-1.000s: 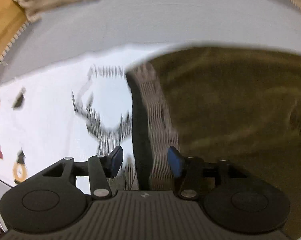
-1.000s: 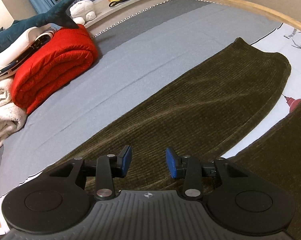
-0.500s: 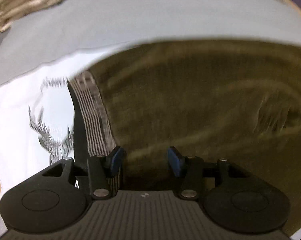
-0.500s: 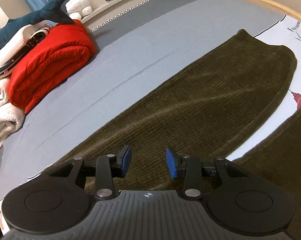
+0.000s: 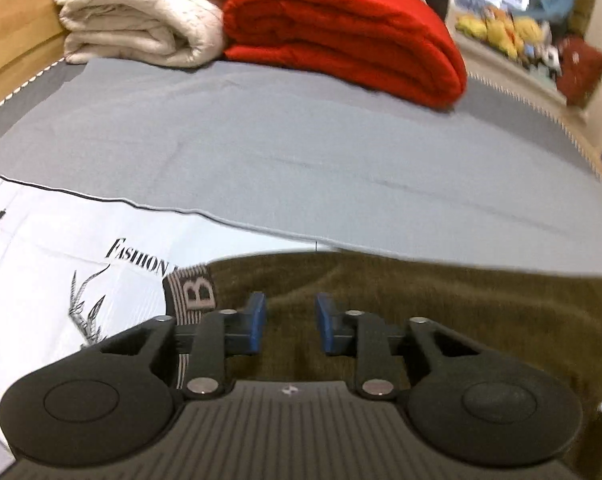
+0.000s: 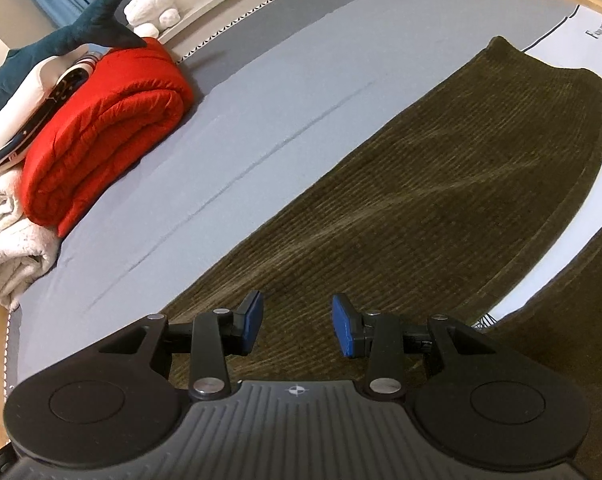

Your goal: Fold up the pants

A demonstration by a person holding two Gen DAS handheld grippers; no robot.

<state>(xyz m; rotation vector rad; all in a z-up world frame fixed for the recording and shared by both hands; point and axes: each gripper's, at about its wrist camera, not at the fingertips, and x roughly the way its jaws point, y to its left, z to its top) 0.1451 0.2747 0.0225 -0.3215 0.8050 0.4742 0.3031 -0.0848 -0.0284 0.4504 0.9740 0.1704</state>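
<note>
Grey bedding covers the bed, with a folded red quilt and a cream blanket stacked at its far edge. Olive corduroy pants lie flat across the bedding and a white printed sheet. Above the waistband, the left claw is closing, with pants fabric bunched between its blue pads. Over a pant leg, the right claw is parted and grips nothing.

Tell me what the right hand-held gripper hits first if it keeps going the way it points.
Most likely the dark olive corduroy pants lying directly ahead of the right hand-held gripper; depth is unclear.
</note>
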